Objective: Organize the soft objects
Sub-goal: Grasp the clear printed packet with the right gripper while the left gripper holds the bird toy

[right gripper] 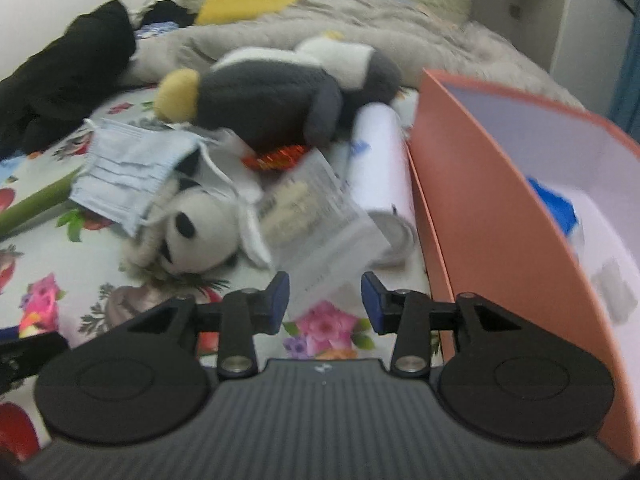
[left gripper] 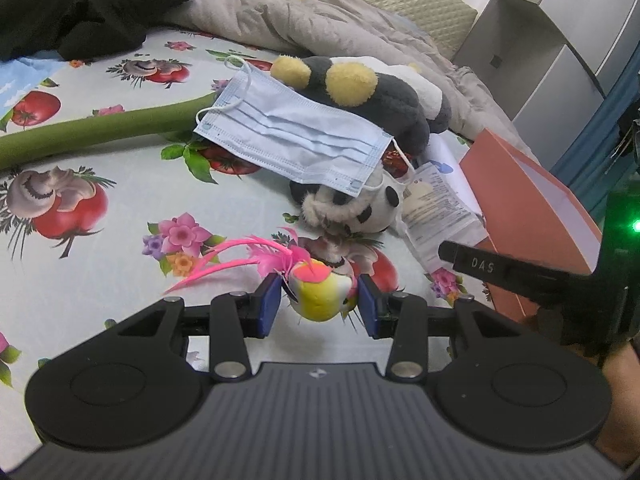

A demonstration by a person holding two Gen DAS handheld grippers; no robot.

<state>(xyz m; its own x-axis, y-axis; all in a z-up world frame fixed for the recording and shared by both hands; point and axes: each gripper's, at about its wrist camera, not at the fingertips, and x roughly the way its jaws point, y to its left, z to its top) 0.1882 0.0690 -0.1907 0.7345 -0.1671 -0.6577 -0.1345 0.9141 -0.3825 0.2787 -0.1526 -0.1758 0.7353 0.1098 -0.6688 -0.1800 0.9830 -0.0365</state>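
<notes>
My left gripper [left gripper: 319,304] has its blue pads on either side of a small yellow and pink toy bird [left gripper: 320,294] with pink feathers, closed on it just above the printed bedsheet. Beyond it lie a small panda plush [left gripper: 352,210], a blue face mask [left gripper: 292,140] and a grey and yellow penguin plush [left gripper: 360,84]. My right gripper [right gripper: 324,300] is open and empty, low over the sheet, in front of a clear packet [right gripper: 320,216] and left of the orange box [right gripper: 500,200]. The right wrist view is blurred.
The orange box [left gripper: 532,208] stands open at the right with blue and white items inside [right gripper: 556,208]. A green foam stick [left gripper: 100,128] lies at the left. A white roll [right gripper: 380,156], a grey blanket [left gripper: 320,20] and black clothing [left gripper: 80,8] lie behind.
</notes>
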